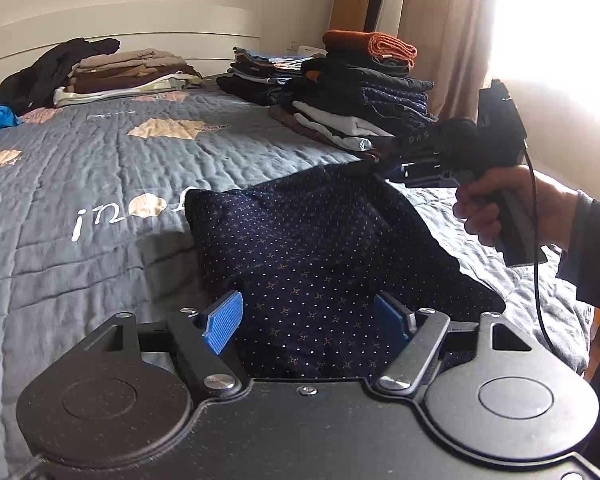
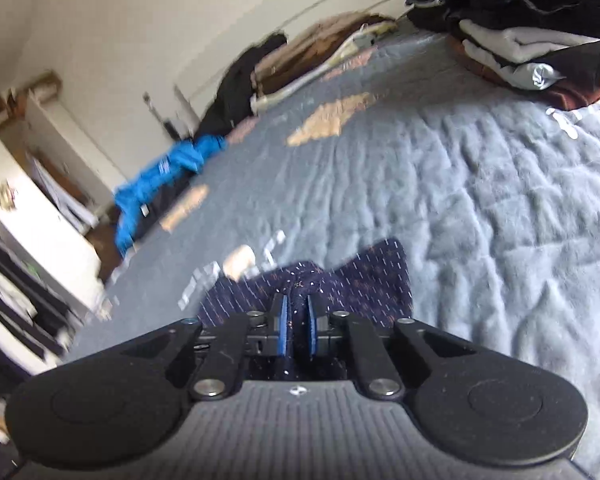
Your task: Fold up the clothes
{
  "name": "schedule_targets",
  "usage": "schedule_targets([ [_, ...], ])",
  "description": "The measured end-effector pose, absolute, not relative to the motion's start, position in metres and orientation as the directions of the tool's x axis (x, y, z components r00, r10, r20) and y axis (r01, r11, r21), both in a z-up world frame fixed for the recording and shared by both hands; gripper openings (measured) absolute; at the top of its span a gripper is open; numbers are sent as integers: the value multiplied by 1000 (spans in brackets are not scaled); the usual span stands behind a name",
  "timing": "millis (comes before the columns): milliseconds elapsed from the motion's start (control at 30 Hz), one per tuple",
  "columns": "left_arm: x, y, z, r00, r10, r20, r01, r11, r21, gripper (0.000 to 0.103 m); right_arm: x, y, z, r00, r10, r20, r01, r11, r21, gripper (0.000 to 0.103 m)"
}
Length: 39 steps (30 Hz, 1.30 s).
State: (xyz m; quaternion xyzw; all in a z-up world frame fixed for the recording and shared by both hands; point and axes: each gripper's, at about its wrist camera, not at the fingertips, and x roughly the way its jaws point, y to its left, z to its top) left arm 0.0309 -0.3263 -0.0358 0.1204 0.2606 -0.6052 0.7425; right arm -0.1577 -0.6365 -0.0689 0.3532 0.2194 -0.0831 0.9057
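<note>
A dark navy garment with small dots (image 1: pixel 312 248) lies on the grey quilted bed (image 1: pixel 100 168). My left gripper (image 1: pixel 310 320) is open, its blue pads (image 1: pixel 224 322) on either side of the garment's near edge. My right gripper (image 2: pixel 299 328) is shut on a bunched fold of the same garment (image 2: pixel 364 280) and holds it lifted above the quilt (image 2: pixel 480 200). In the left wrist view the right gripper (image 1: pixel 384 172) is held by a hand at the right, pinching the garment's far corner.
Stacks of folded clothes (image 1: pixel 364 96) stand at the bed's far right, and a brown and beige stack (image 1: pixel 128 72) stands by the white headboard. A blue garment (image 2: pixel 168 176) lies crumpled at the bed's left edge. A curtain and a bright window are at the right.
</note>
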Motion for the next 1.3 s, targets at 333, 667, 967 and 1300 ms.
schedule_targets([
  [333, 29, -326, -38, 135, -833, -537, 965, 233, -119, 71, -170, -653, -69, 875, -57, -481, 372, 714, 593, 14],
  [667, 27, -331, -46, 138, -820, -555, 967, 233, -104, 76, -190, -663, -69, 858, -47, -512, 394, 700, 596, 65],
  [967, 19, -337, -57, 159, -796, -584, 961, 261, -94, 76, -208, -656, -83, 819, -20, -574, 405, 728, 553, 72],
  [1300, 12, -340, -68, 179, -764, -619, 953, 291, -84, 77, -192, -625, -105, 766, 23, -643, 385, 784, 486, 78],
])
